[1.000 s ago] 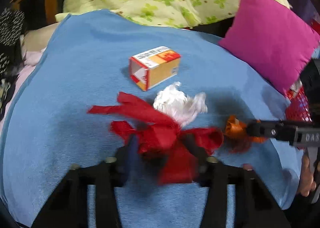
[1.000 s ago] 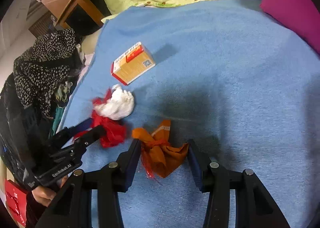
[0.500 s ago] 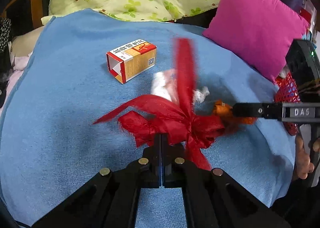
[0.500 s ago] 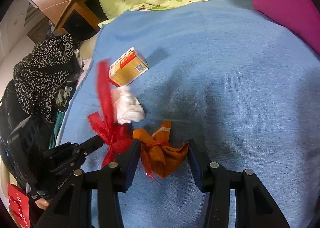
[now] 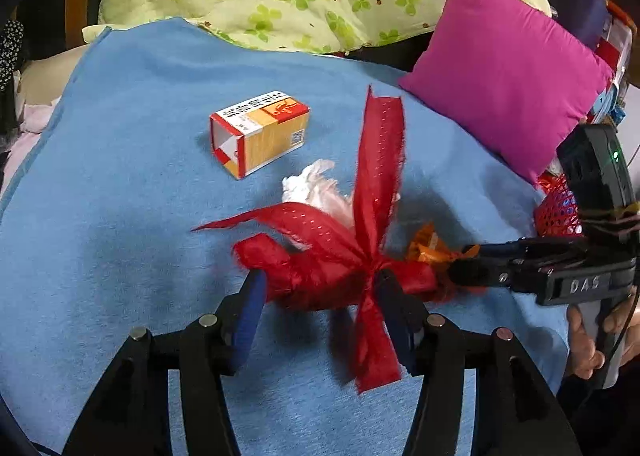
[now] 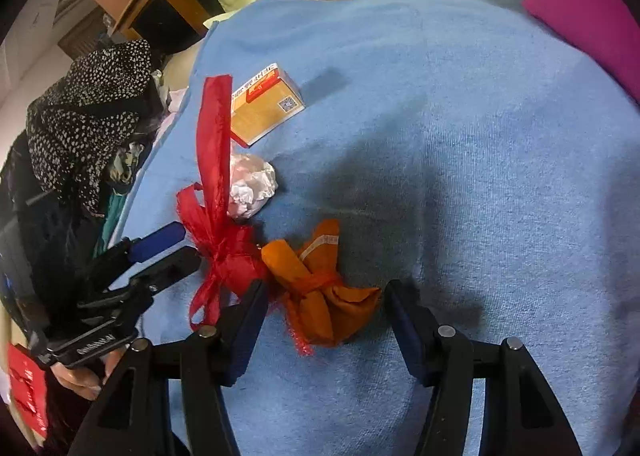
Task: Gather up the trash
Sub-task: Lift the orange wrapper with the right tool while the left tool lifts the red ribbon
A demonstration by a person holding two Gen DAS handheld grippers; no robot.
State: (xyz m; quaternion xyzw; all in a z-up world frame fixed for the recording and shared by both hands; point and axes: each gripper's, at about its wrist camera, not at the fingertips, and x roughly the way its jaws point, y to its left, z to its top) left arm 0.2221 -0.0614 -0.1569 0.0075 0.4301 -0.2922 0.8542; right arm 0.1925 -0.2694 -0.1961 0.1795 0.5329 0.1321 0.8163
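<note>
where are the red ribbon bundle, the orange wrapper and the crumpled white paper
red ribbon bundle (image 5: 320,276), left wrist view, knotted middle
orange wrapper (image 6: 316,296), right wrist view, tied centre
crumpled white paper (image 6: 252,185), right wrist view, its middle

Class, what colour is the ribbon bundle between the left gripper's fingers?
The ribbon bundle is red, with rows of small pale dots along its strips; it shows best in the left wrist view.
</note>
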